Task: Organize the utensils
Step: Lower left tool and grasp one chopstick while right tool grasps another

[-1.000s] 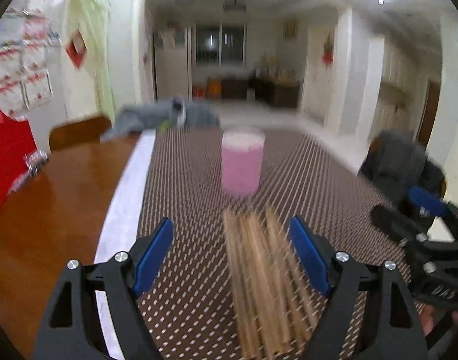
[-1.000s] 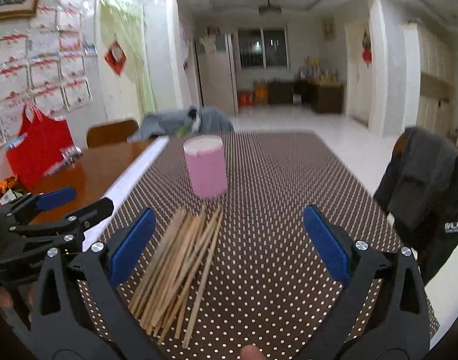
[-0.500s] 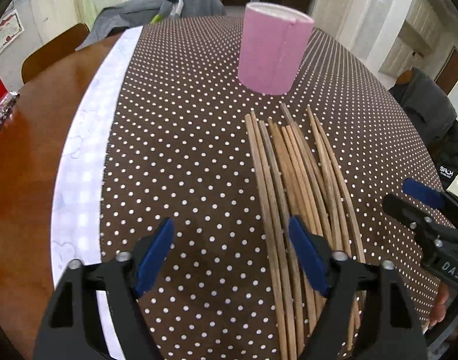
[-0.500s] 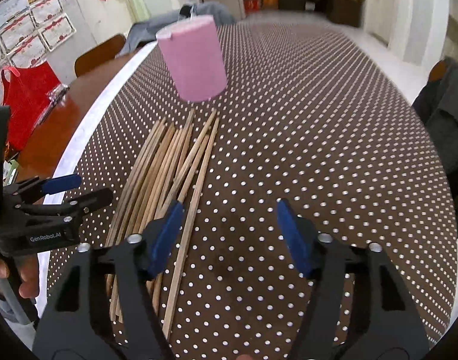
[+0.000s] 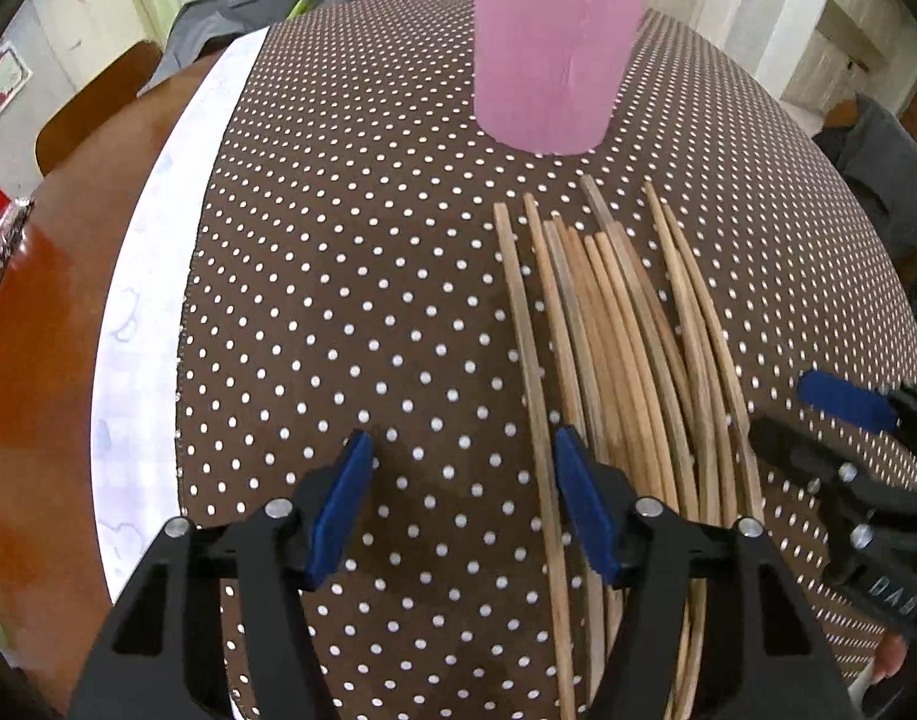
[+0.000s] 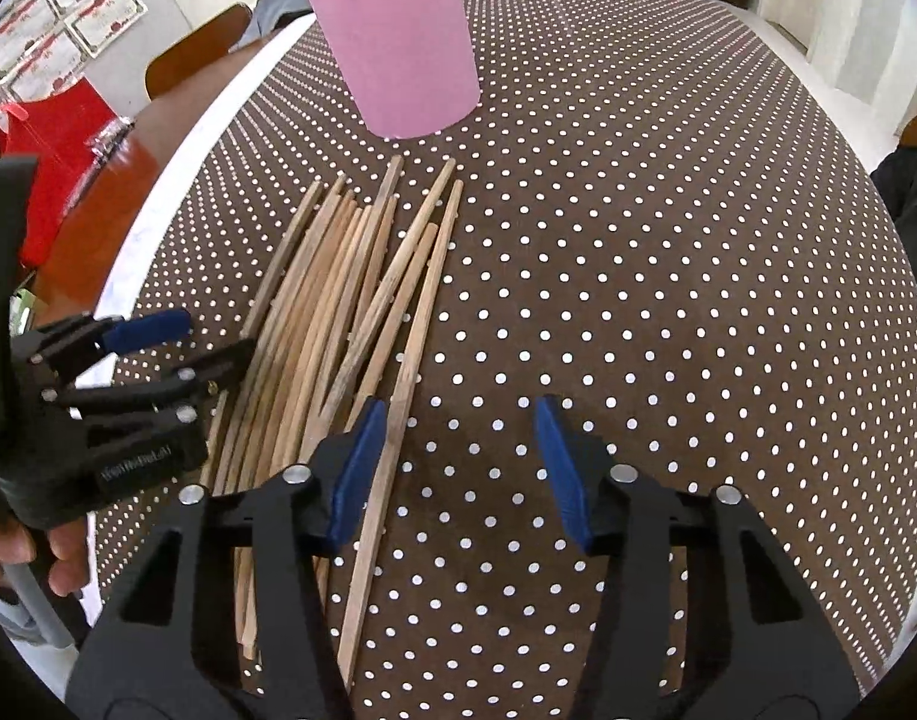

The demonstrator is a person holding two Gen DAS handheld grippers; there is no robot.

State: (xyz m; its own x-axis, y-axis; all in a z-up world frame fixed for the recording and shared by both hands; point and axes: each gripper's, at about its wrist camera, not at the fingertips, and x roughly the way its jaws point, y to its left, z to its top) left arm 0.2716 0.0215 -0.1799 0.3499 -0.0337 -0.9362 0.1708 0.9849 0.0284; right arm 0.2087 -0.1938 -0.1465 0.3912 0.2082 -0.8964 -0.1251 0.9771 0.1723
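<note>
Both your hand-held grippers tilt steeply down over the dotted tabletop [image 5: 338, 276]. Your left hand-held gripper [image 5: 461, 501] is closing, its pads around the leftmost stick without pressing it. Your right hand-held gripper [image 6: 458, 468] is closing too, the rightmost stick just inside its left pad. The chopsticks [image 6: 338, 300] lie flat, side by side, ends pointing toward the upright pink cup [image 6: 398, 42].

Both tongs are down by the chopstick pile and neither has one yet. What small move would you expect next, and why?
Probably the right tongs finish closing on the outermost chopstick, which lies alone just inside their left pad, then lift it toward the pink cup. Their jaws are closing, pads not yet pressing. The left tongs, also closing, straddle one stick at the pile's other edge.
</note>
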